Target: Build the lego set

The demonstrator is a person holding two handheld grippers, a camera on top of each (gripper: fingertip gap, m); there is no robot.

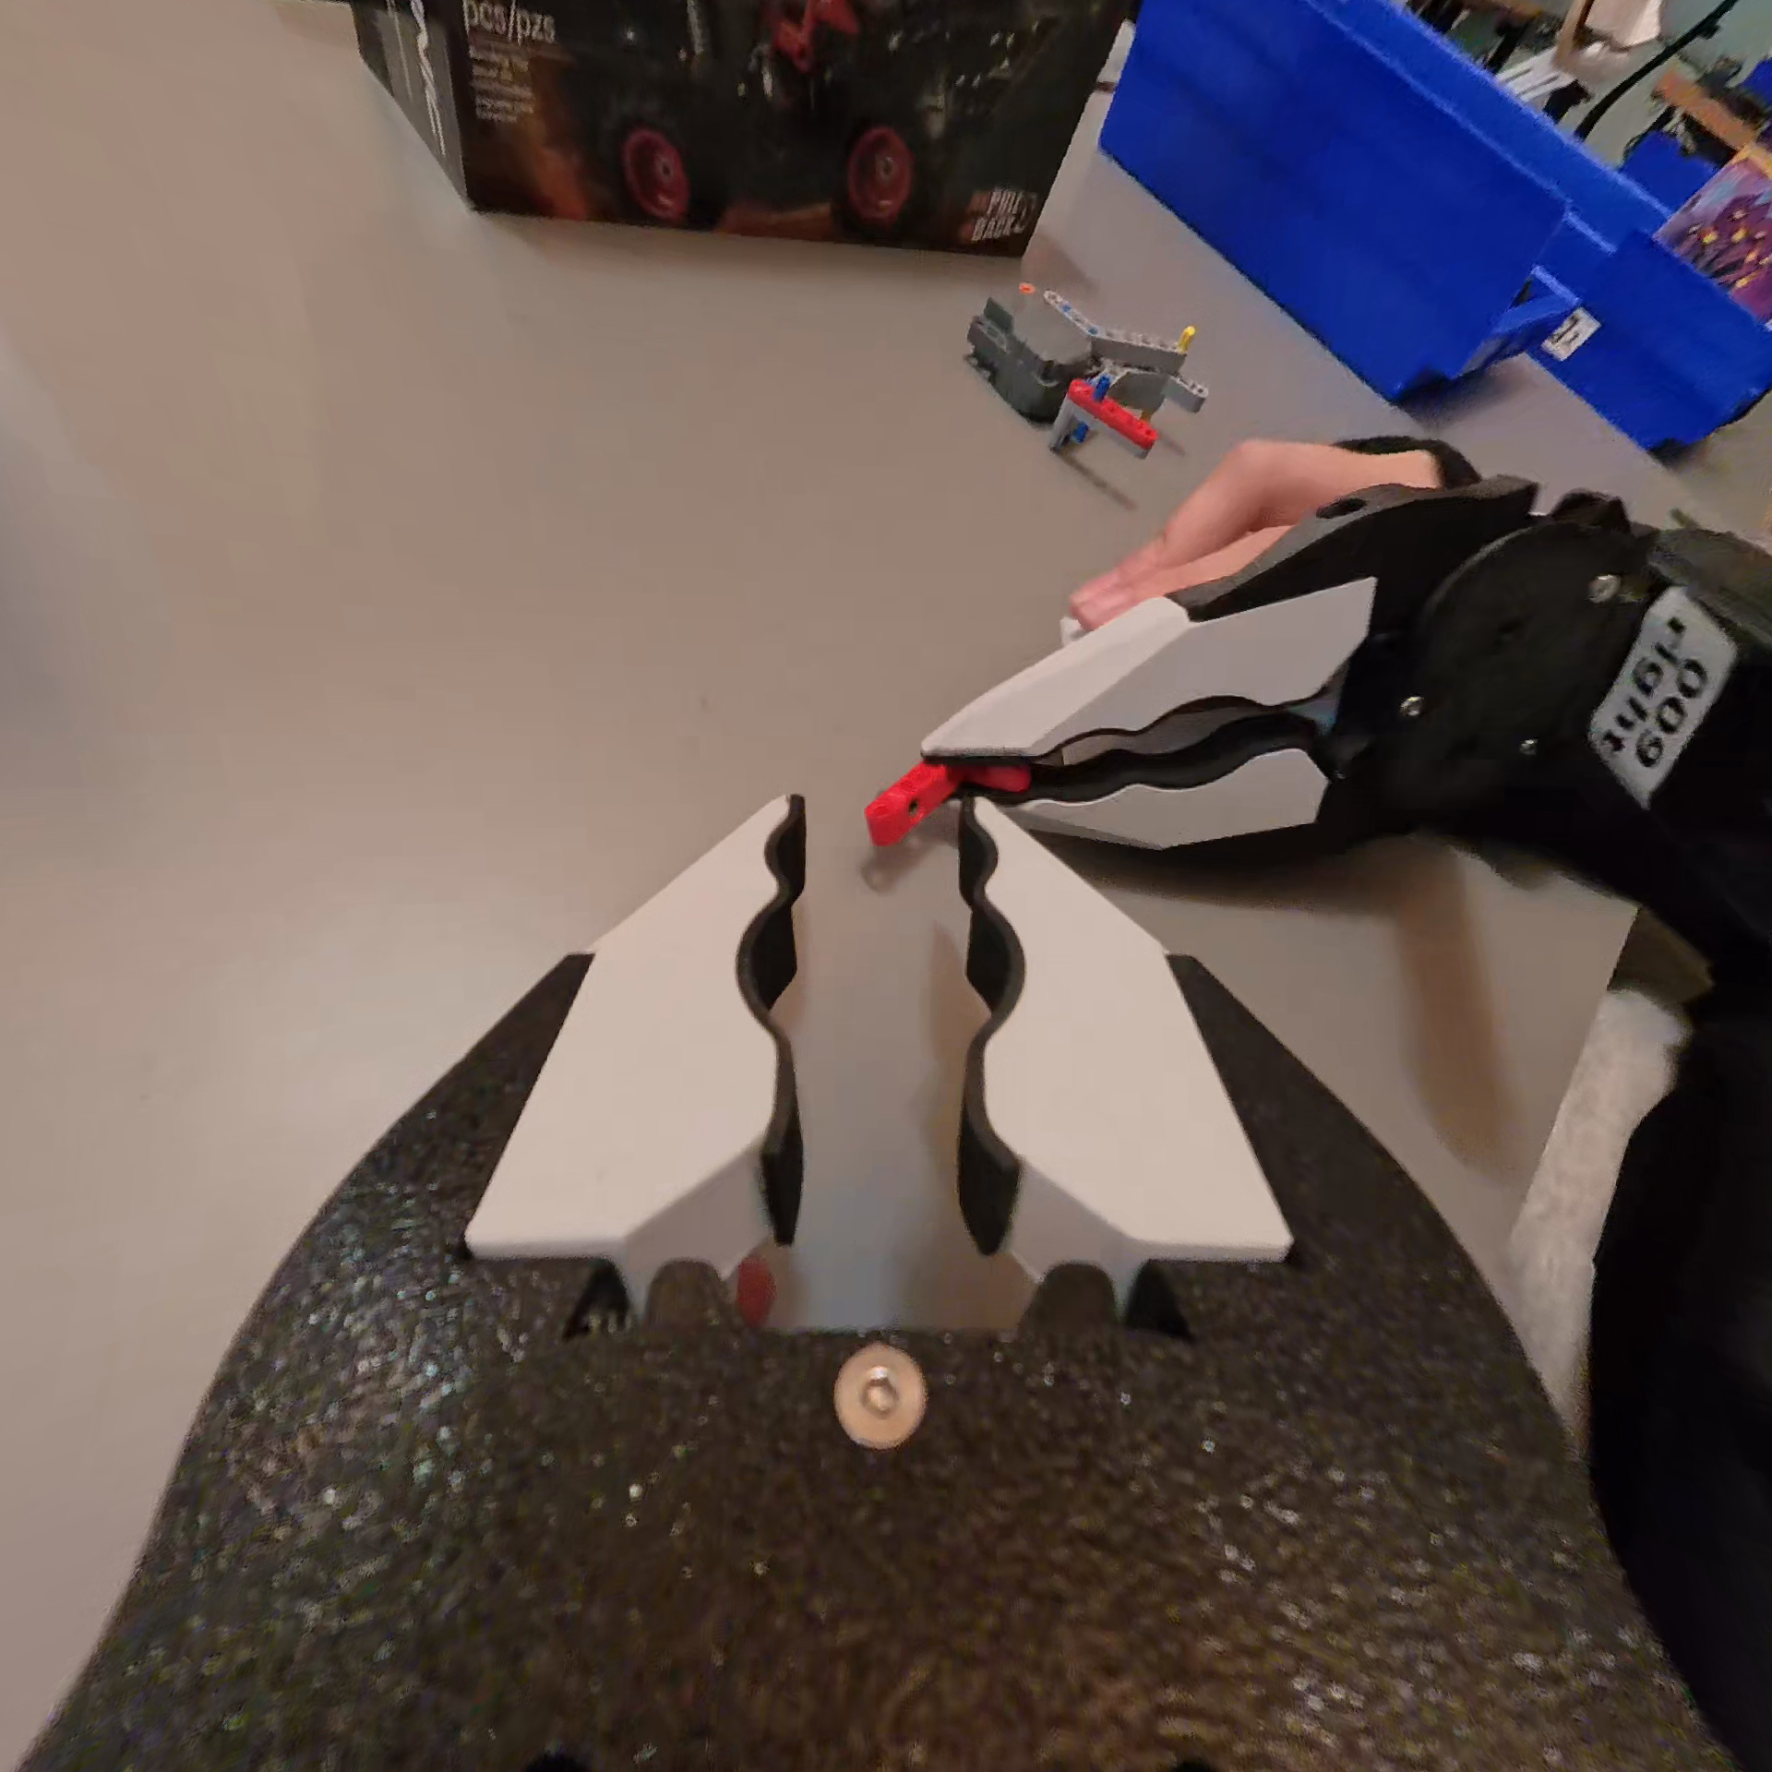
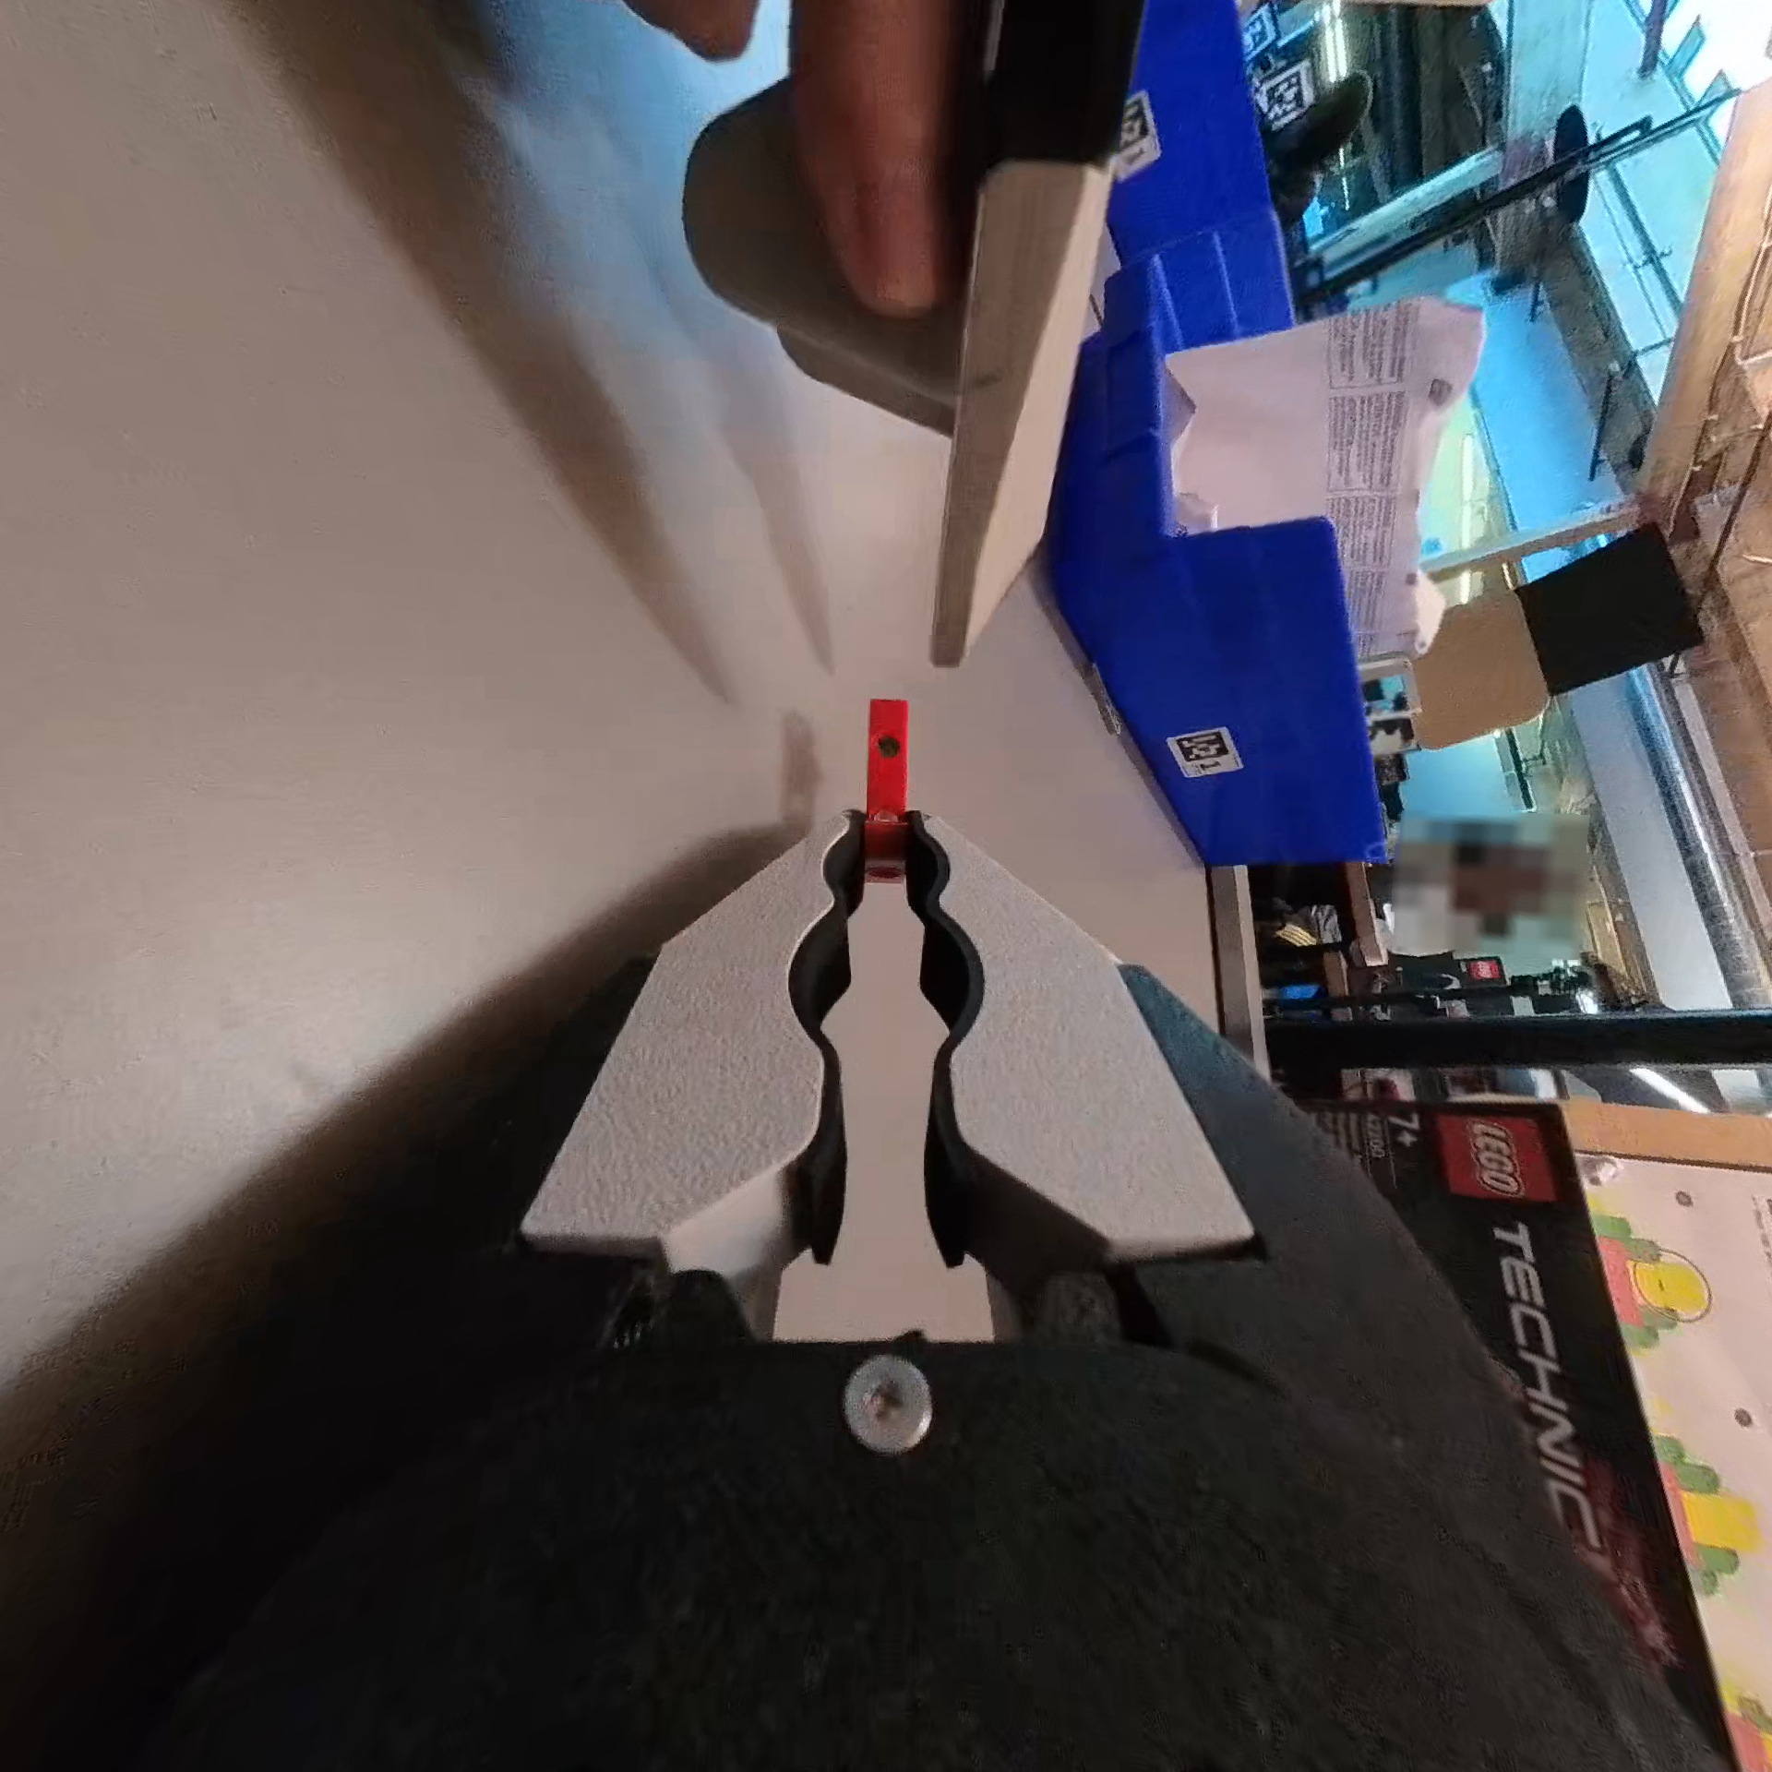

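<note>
My right gripper [image 2: 884, 825] is shut on a small red lego beam [image 2: 886, 757] with a pin hole, whose free end sticks out past the fingertips. In the left wrist view the same right gripper [image 1: 944, 762] comes in from the right, rolled on its side, holding the red beam [image 1: 906, 801] just above the table. My left gripper [image 1: 880, 815] is open and empty, its fingertips either side of the beam's free end without touching it. A partly built grey, red and blue lego assembly [image 1: 1084, 369] sits farther back on the table.
The dark lego box [image 1: 729, 115] stands at the back of the grey table [image 1: 384, 575]. Blue bins [image 1: 1390, 221] line the right edge; they also show in the right wrist view [image 2: 1237, 614]. A person's hand [image 1: 1208, 537] holds the right gripper. Only a small space, under 4 cm, lies between the two pairs of fingers.
</note>
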